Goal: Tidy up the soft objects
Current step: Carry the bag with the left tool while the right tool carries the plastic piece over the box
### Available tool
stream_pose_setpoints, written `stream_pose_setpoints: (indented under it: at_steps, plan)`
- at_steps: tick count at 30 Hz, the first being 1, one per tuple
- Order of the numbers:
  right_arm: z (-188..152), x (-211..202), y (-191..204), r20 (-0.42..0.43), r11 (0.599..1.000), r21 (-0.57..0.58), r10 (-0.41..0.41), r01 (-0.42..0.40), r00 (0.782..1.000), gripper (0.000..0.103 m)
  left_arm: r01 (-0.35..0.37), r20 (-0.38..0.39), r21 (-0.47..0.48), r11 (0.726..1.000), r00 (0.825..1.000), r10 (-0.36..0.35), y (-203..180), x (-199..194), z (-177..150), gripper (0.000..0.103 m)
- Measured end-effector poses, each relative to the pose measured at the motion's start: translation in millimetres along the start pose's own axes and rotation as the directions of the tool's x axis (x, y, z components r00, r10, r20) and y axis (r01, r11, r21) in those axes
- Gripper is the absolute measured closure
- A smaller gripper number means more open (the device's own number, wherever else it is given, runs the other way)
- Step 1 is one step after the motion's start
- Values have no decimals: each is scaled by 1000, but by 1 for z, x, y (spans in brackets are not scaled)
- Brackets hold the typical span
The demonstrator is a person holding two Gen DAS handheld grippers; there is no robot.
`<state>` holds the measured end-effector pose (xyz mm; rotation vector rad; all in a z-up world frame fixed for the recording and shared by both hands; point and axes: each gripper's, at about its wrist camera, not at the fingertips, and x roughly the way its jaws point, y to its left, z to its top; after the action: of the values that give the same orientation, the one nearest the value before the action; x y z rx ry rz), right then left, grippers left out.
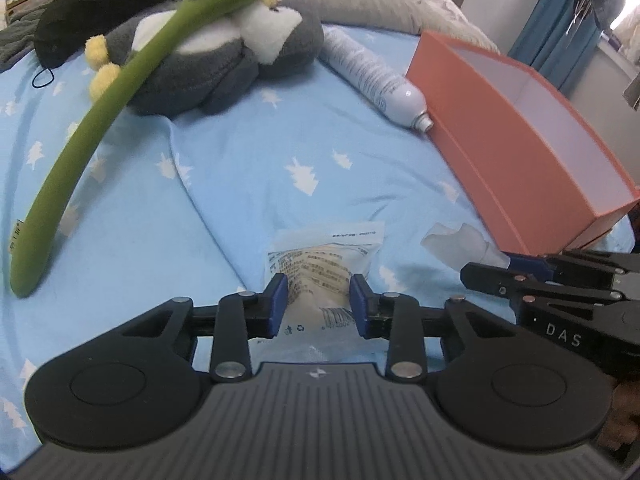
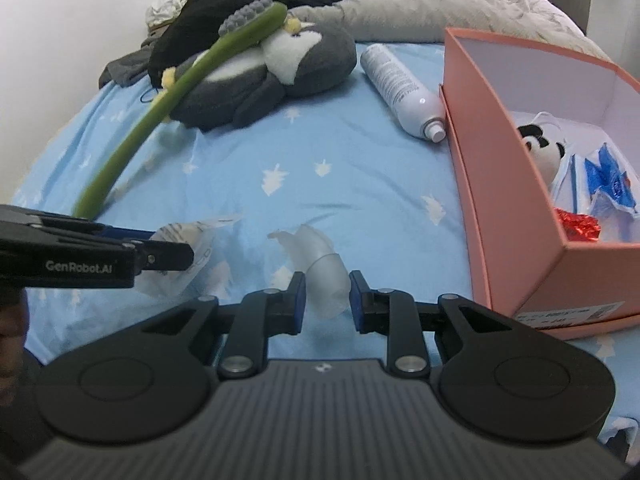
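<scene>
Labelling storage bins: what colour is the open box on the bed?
Salmon-orange outside, white inside: the box, clearest in the right wrist view.

"DAS" in white on right gripper (image 1: 520,264), just right of packet (image 1: 326,264); "GenRobot.AI" on left gripper (image 2: 160,246). Packet print too small to read.

- Bare blue sheet (image 1: 248,168) mid-bed btwn plush penguin (image 1: 224,60) and the grippers: open passage.
- Orange box (image 2: 516,240) blocks right side; top open, partly filled w/ small items.
- White spray can (image 2: 404,92) lies just beside box's left wall, gap tight.
- Long green brush (image 1: 100,120) slants across left side, head resting on penguin.
- Rumpled bedding (image 2: 420,12) closes off far end.
</scene>
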<state>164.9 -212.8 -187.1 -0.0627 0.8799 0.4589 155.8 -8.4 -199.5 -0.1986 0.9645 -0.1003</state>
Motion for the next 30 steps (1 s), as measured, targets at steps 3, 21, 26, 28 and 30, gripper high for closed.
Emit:
stream_pose_setpoints:
  at_steps: [3, 21, 26, 28, 30]
  plan:
    - [5, -9, 0, 20, 1000, 15, -4, 3, 1000, 76, 5, 16, 4, 1000, 1000, -5, -2, -7, 4, 66]
    - [43, -70, -3, 174, 999, 25, -38, 34, 984, 76, 70, 166, 47, 996, 983, -77, -36, -64, 47, 66]
    - [57, -91, -9, 234, 998, 34, -63, 57, 970, 76, 96, 228, 82, 992, 967, -113, -58, -82, 70, 66]
    - [62, -99, -14, 254, 997, 43, -76, 67, 964, 76, 105, 248, 92, 990, 961, -125, -67, -88, 79, 66]
    - [66, -108, -20, 274, 995, 56, -90, 78, 958, 76, 121, 263, 99, 988, 954, -143, -76, -92, 89, 66]
